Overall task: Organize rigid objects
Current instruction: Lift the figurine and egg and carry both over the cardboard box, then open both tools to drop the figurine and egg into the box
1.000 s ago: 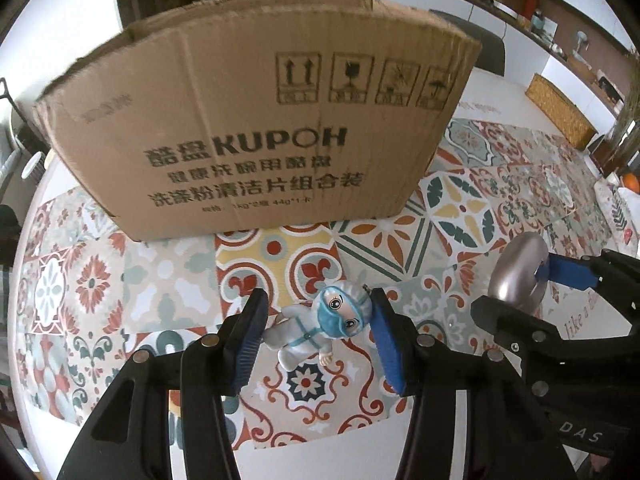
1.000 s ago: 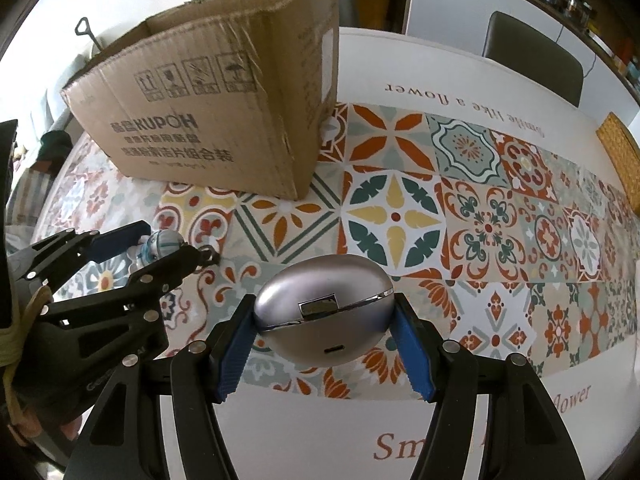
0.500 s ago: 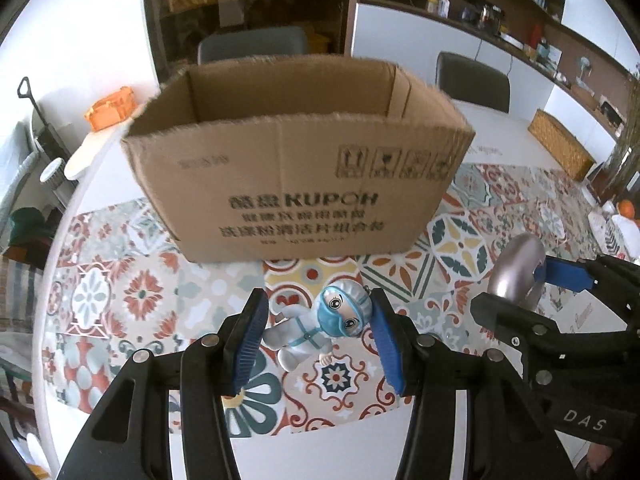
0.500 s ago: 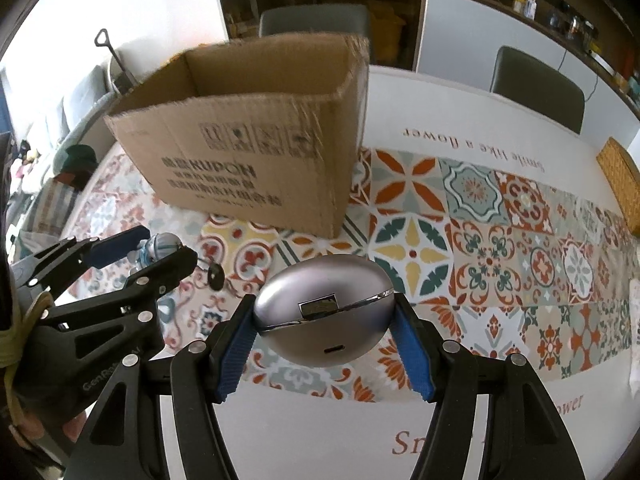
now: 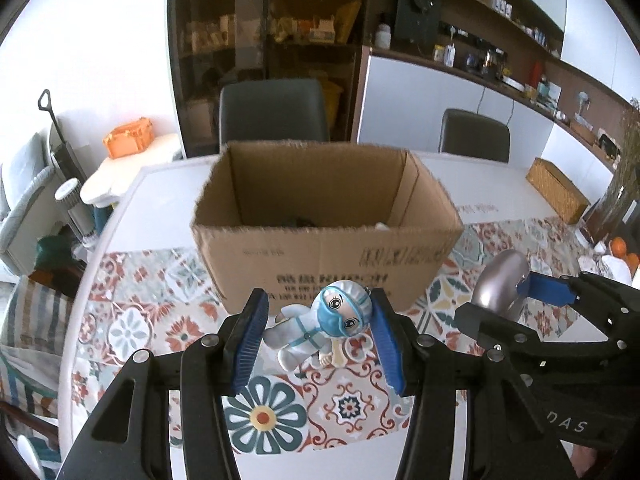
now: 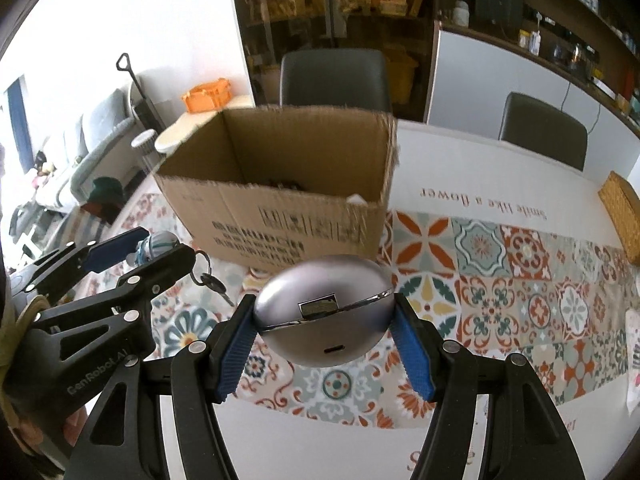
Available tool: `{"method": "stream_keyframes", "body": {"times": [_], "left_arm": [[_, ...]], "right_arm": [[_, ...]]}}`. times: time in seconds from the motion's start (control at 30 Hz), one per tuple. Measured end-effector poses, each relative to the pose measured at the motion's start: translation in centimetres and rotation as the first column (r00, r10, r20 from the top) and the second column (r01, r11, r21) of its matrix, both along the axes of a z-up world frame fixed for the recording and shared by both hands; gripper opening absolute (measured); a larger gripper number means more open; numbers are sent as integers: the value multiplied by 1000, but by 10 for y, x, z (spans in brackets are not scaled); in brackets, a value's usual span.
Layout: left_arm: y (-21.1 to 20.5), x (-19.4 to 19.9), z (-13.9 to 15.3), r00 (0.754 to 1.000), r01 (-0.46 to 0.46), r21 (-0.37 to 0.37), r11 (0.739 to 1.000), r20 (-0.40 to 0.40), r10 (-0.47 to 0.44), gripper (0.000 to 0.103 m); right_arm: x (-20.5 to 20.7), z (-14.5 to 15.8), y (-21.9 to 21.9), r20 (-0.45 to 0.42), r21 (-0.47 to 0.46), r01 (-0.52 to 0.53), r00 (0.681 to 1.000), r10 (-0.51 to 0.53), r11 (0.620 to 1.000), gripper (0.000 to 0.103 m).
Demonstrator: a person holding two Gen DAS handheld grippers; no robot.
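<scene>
My left gripper (image 5: 318, 334) is shut on a small figurine (image 5: 316, 330) in a white suit with a blue hood, held above the patterned table. A key ring with keys (image 6: 210, 278) dangles from it in the right wrist view. My right gripper (image 6: 325, 322) is shut on a silver egg-shaped case (image 6: 324, 312), seen from the side as the silver case (image 5: 500, 284) in the left wrist view. An open cardboard box (image 5: 324, 236) stands just beyond both grippers, the same cardboard box (image 6: 280, 208) in the right wrist view. Dark things lie on its floor, mostly hidden by the near wall.
The table (image 6: 500, 280) has a patterned tile cloth with a white border. A woven basket (image 5: 556, 190) sits at the far right. Two dark chairs (image 5: 276, 114) stand behind the table. An orange container (image 5: 128, 138) rests on a side table at left.
Both grippers have risen with their objects. The box's open top and inside have come into view, where before only its printed front wall showed.
</scene>
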State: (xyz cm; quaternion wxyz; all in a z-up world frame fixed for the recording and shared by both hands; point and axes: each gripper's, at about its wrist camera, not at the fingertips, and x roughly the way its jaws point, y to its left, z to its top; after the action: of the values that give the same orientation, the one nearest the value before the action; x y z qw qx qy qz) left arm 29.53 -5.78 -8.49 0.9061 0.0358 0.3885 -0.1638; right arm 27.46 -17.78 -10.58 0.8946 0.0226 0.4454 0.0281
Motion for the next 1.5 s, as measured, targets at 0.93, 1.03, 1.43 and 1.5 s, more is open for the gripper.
{"method": "stream_keyframes", "body": {"times": [0.93, 1.03, 1.43, 1.5], "left_arm": [[1, 72, 76, 991, -10, 42, 999, 135, 4, 51], [-3, 84, 74, 993, -1, 55, 998, 121, -6, 51], [-13, 125, 39, 1000, 12, 91, 996, -28, -10, 51], [-14, 128, 33, 999, 13, 97, 995, -44, -8, 51]], "right_arm": [[68, 66, 0, 159, 69, -11, 987, 0, 998, 65], [79, 64, -1, 145, 75, -6, 989, -5, 997, 65], [114, 41, -9, 60, 73, 17, 998, -21, 997, 65], [120, 38, -8, 47, 69, 21, 999, -24, 997, 65]]}}
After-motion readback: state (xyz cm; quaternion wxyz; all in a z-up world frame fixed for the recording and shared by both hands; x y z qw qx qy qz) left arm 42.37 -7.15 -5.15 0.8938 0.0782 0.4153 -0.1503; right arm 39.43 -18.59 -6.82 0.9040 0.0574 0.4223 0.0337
